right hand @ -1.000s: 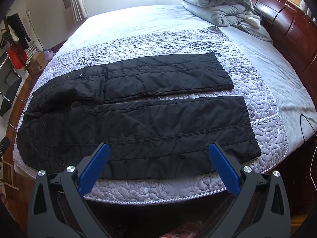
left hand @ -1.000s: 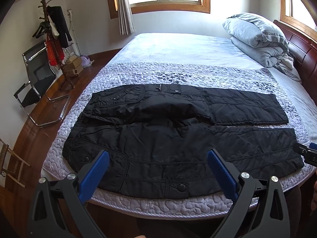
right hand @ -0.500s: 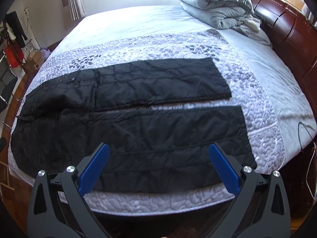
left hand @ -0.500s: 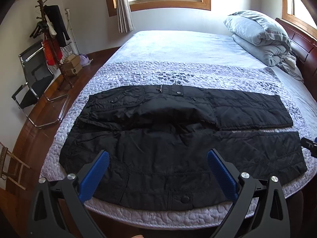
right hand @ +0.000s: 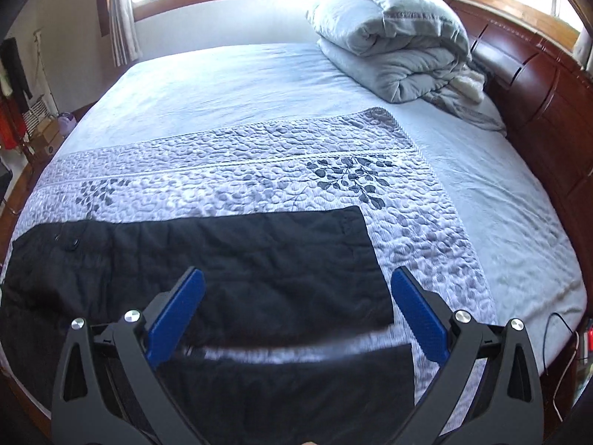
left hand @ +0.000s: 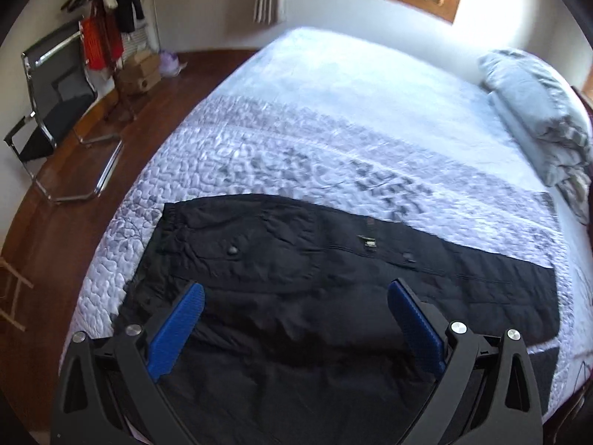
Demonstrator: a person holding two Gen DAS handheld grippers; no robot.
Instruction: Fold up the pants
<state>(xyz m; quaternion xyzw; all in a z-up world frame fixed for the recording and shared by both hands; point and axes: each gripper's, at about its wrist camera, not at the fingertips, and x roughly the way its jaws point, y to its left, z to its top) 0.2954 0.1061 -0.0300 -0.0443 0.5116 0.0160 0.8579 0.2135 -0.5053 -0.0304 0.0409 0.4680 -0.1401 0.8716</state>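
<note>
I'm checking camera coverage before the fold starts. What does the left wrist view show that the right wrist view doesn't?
Only the left wrist view shows the pants' waist end with its snap buttons, plus the black chair on the floor. Only the right wrist view shows the far leg's hem, the wooden headboard and a cable at the bed's edge. Both show the black pants, the patterned bedspread, the folded grey duvet, and open blue fingers.
</note>
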